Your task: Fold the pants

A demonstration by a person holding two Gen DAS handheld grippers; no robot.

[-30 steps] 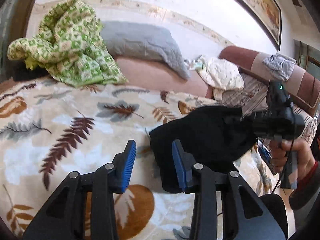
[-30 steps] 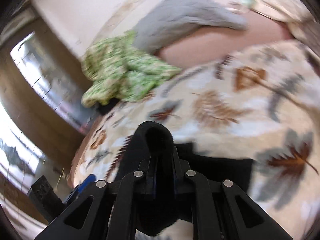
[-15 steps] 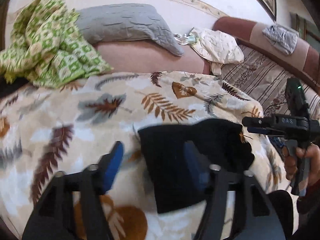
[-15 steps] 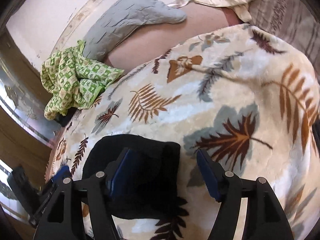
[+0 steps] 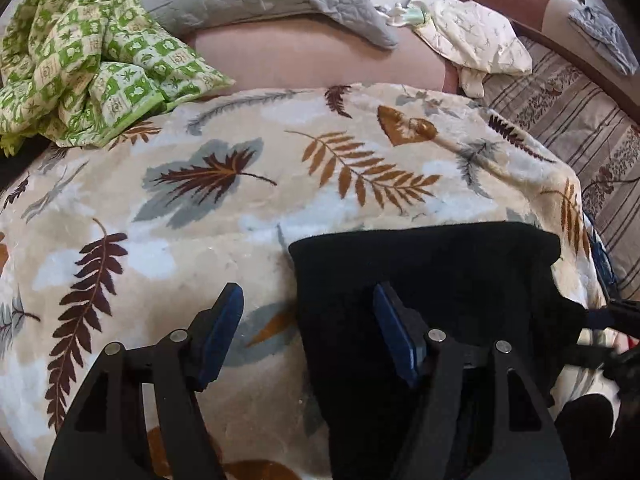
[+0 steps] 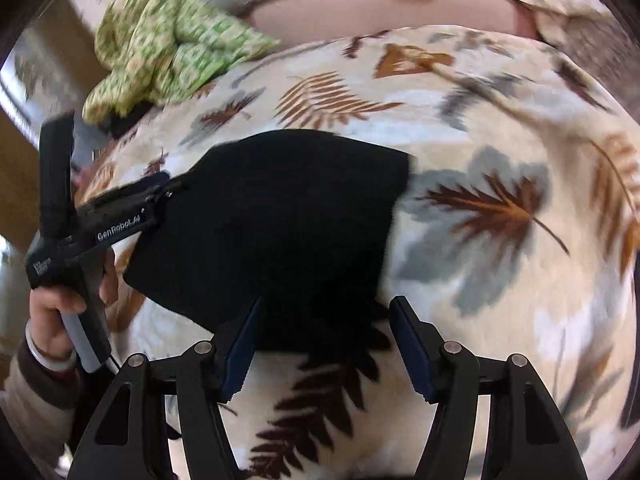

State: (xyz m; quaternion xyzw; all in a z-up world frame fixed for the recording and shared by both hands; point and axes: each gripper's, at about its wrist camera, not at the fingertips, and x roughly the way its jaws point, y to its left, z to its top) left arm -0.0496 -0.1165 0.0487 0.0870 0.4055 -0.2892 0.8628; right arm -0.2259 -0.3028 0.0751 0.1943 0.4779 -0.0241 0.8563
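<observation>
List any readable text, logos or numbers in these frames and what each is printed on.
"GenRobot.AI": white lettering on the side of the left hand-held gripper, right wrist view.
A second small white label on that gripper's rear body: too small and blurred to read.
No text elsewhere: black pants and leaf-print blanket carry none.

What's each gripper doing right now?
Left gripper: open, holding nothing, straddling the black pants edge.
Right gripper: open, empty, at the pants' near edge.

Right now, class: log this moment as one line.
pants: folded, flat on blanket | left gripper: open, at pants edge | right gripper: open, empty
</observation>
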